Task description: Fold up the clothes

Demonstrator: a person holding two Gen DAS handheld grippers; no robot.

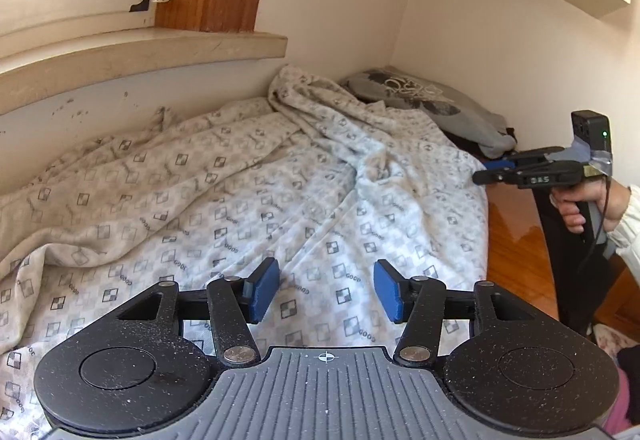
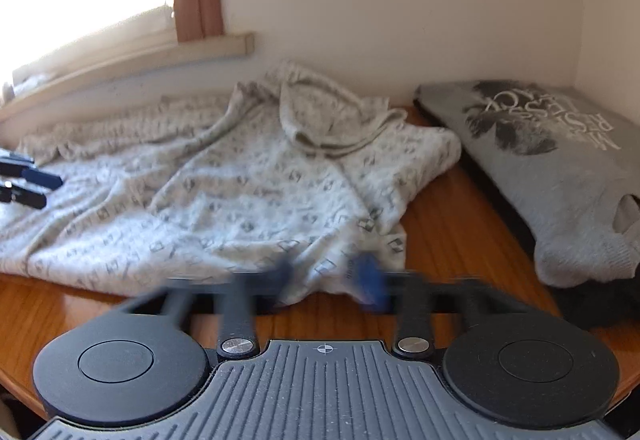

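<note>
While the left gripper hangs open above the patterned hoodie, a wooden table and windowsill lie beyond the blurred right gripper, whose state I cannot tell.

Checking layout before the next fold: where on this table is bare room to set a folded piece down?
Bare wood runs between the patterned hoodie and the folded grey printed garment. Another strip lies along the near edge, in front of the hoodie's hem. The window side and the middle are covered by the hoodie, the far right corner by the grey garment.
</note>
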